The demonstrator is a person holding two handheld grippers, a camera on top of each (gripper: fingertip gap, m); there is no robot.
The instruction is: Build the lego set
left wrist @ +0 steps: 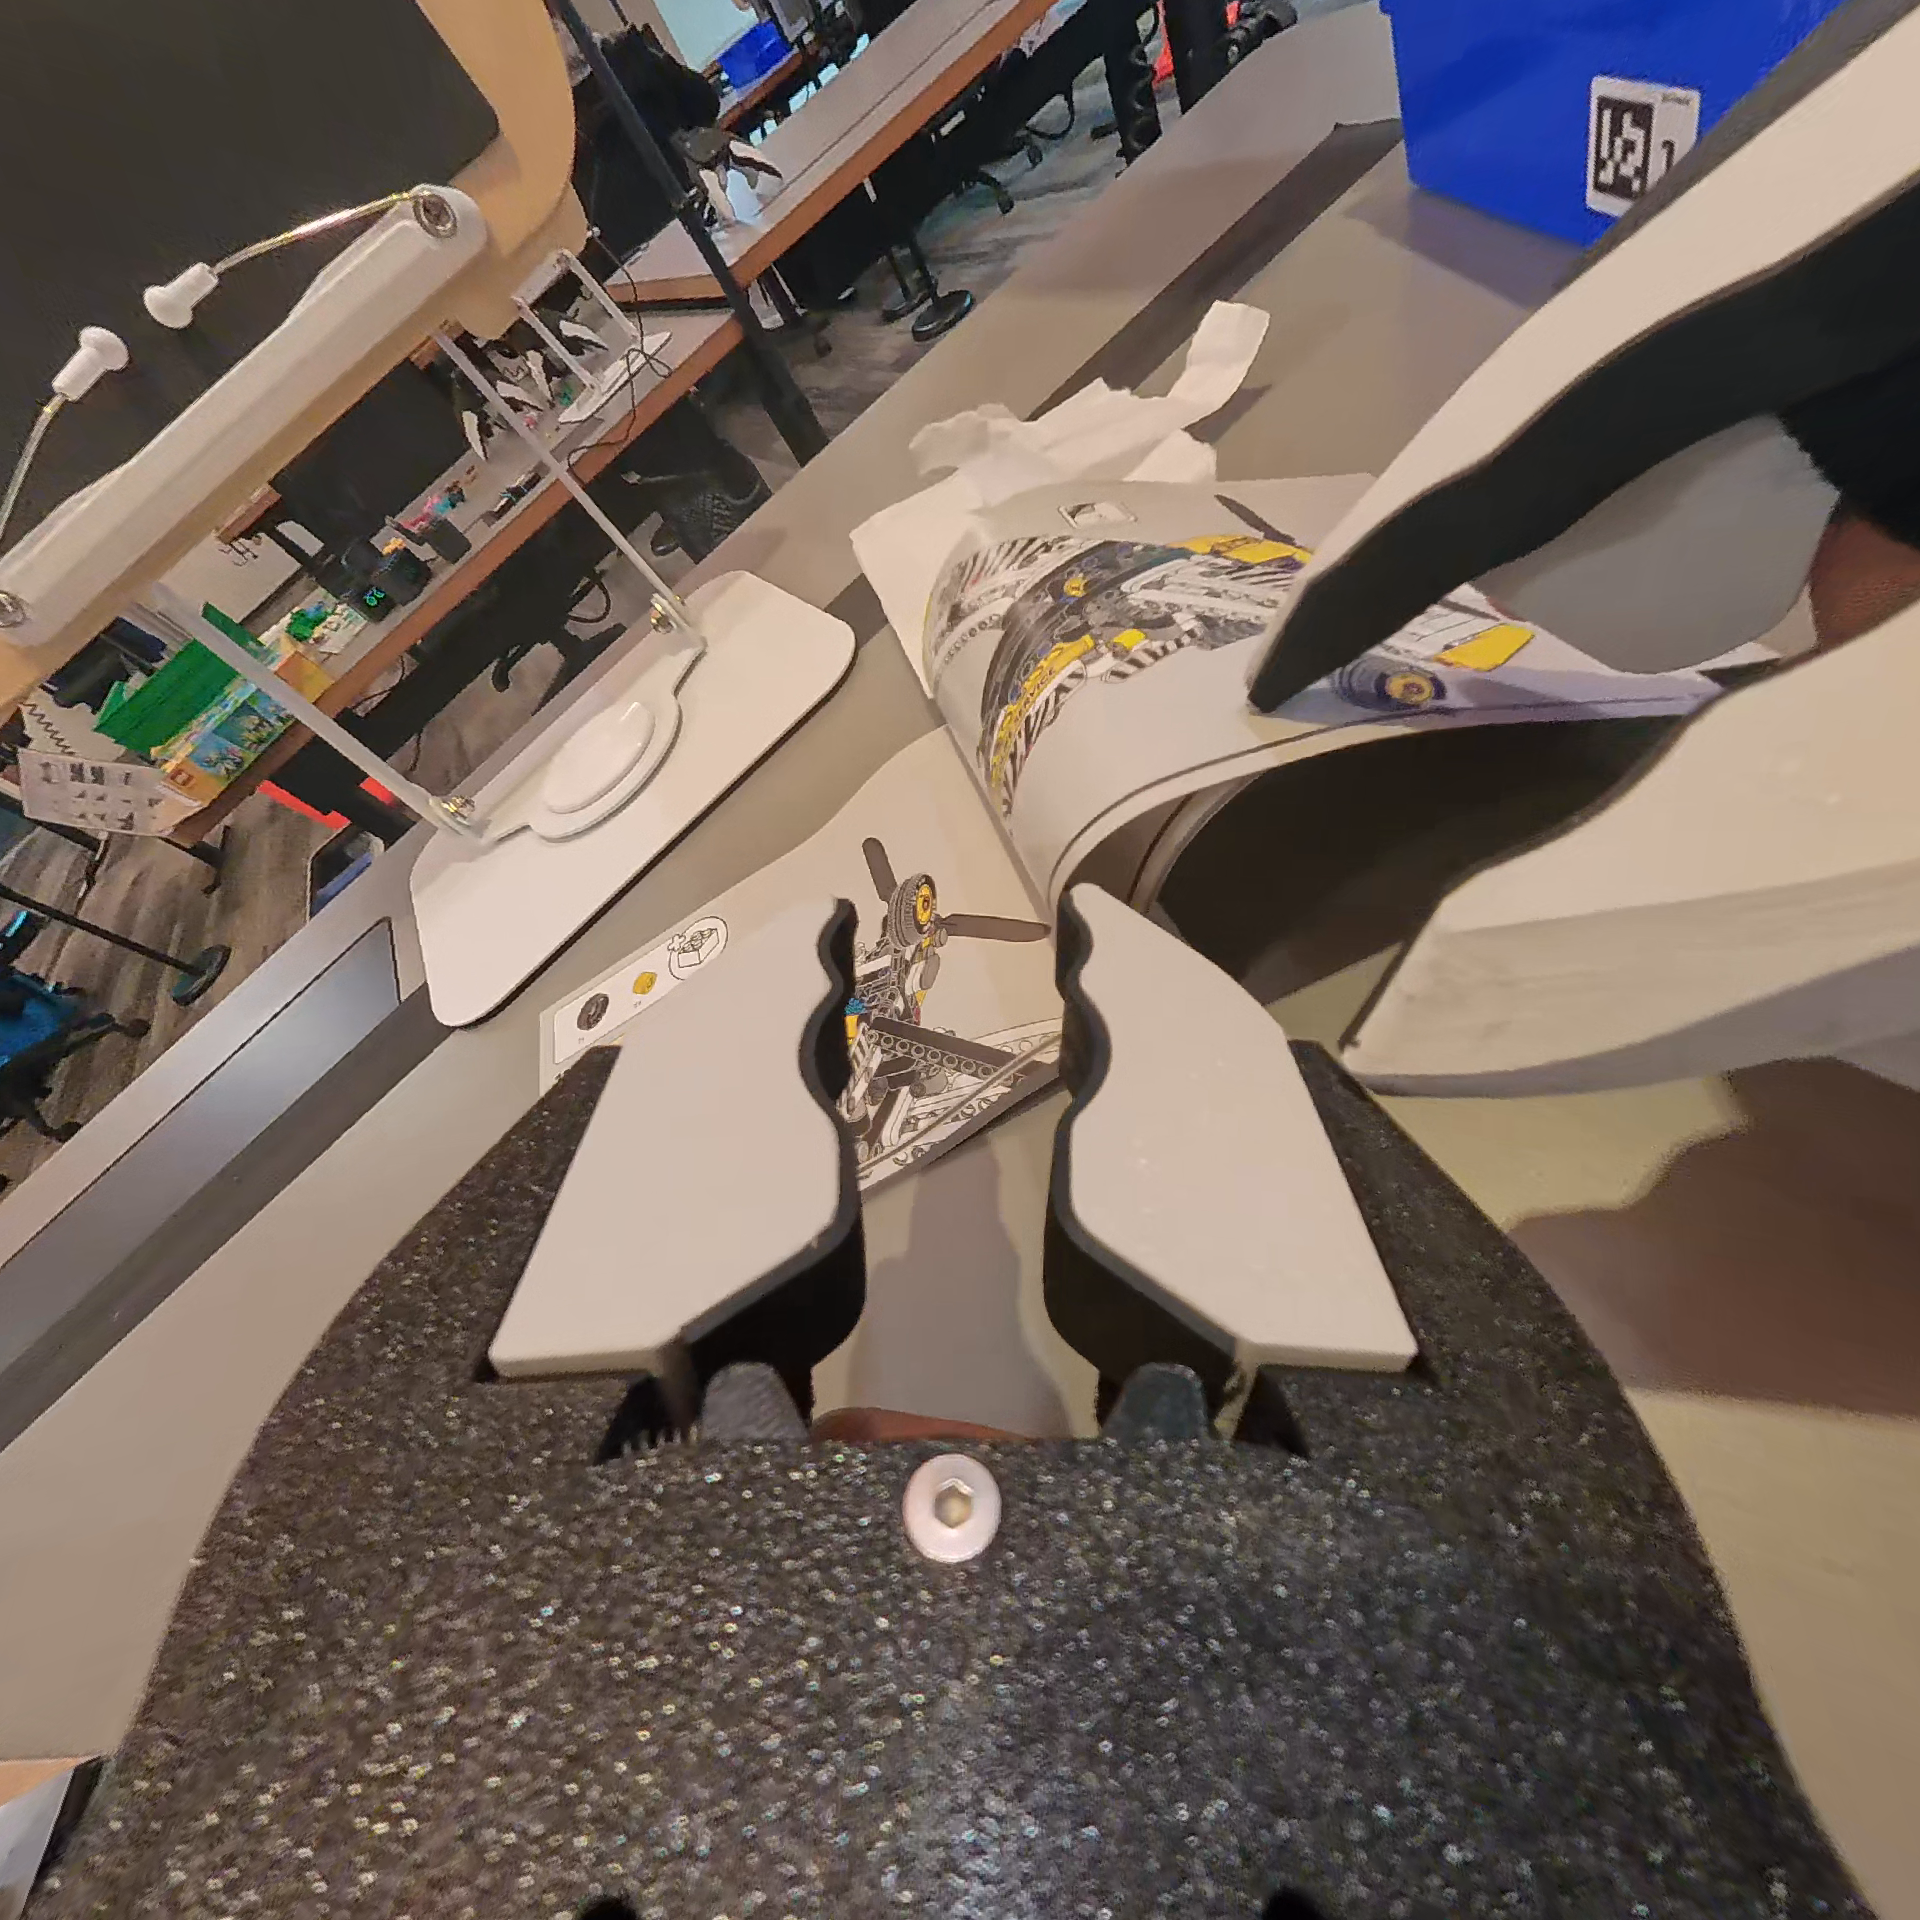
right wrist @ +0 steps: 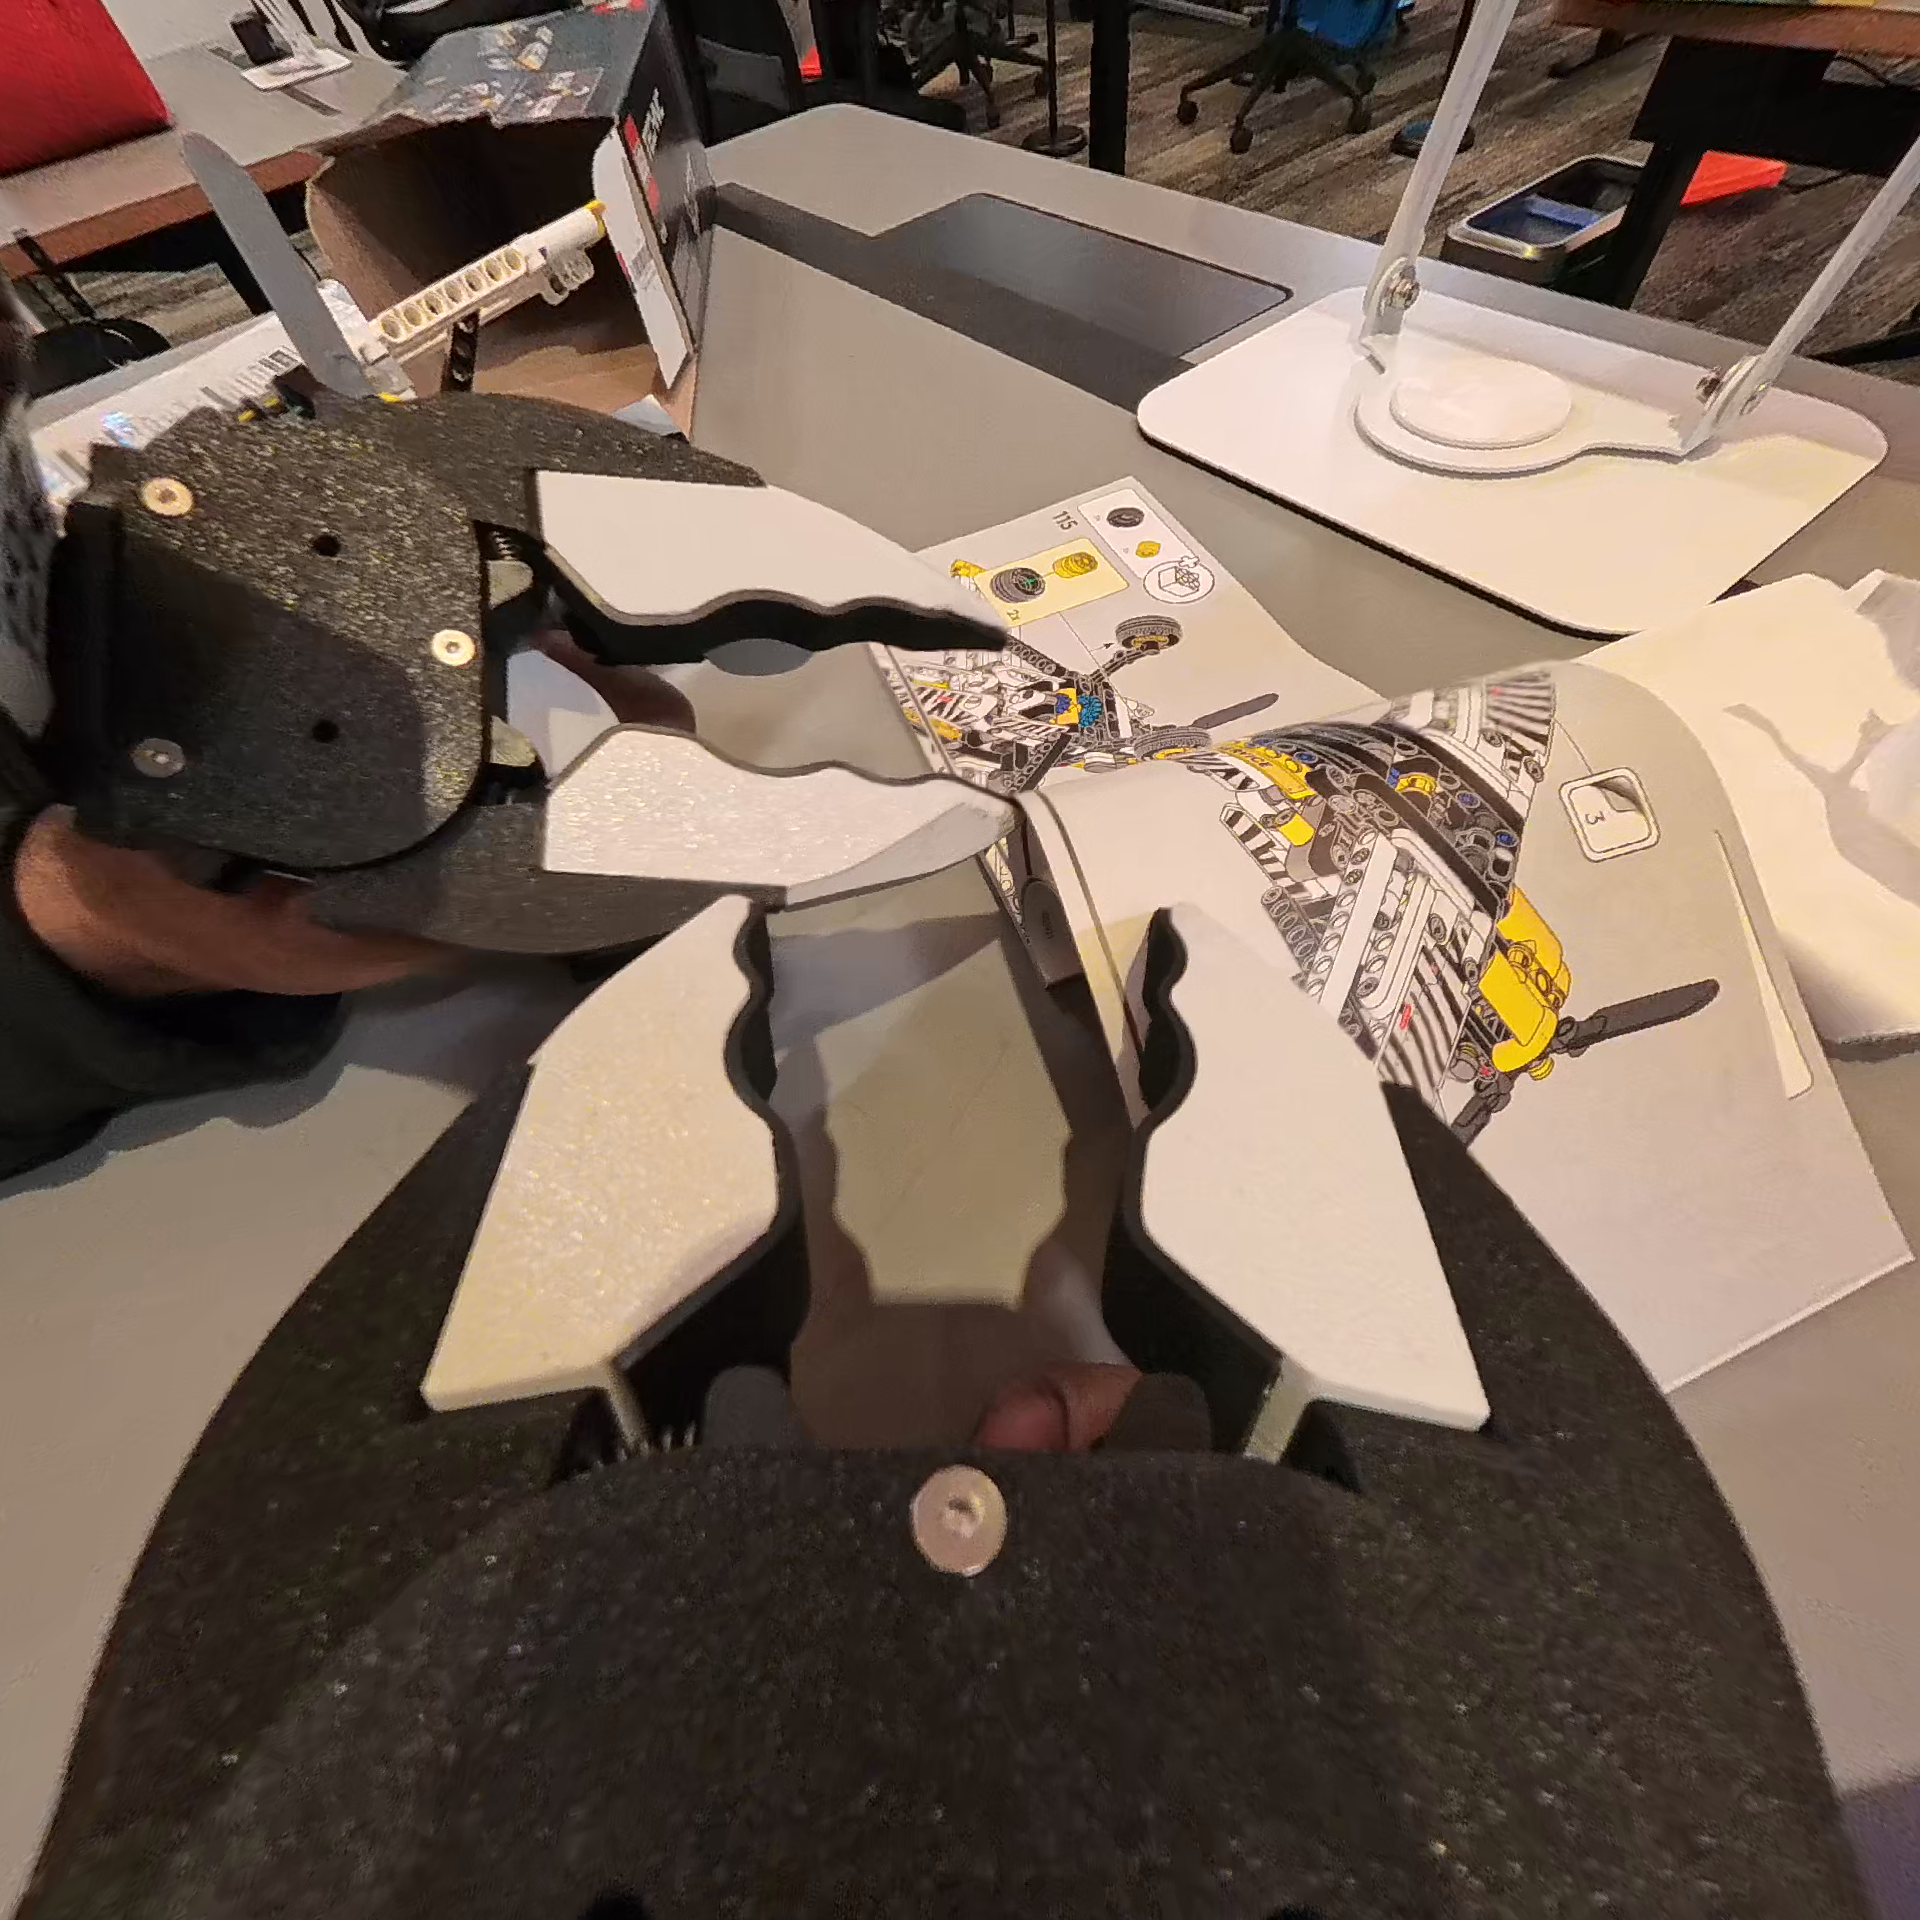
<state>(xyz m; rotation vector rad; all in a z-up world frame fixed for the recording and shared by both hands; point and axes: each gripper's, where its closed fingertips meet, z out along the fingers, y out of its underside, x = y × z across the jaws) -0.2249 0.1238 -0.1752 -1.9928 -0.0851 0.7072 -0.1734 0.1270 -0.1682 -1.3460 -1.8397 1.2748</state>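
booklet (right wrist: 1351,831): grey pages, yellow-black-white striped model print | lamp base (right wrist: 1507,468): white | tissue (left wrist: 1091,426): white | bin (left wrist: 1507,104): blue

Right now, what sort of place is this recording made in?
Probably a shared office or lab: a grey desk, further desk rows with office chairs, and a blue storage bin.

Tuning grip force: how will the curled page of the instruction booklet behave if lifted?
Likely floppy: the curled page already arches under its own weight. Probably light, thin paper. It may spring back or crease, since it bows up from the booklet lying flat.
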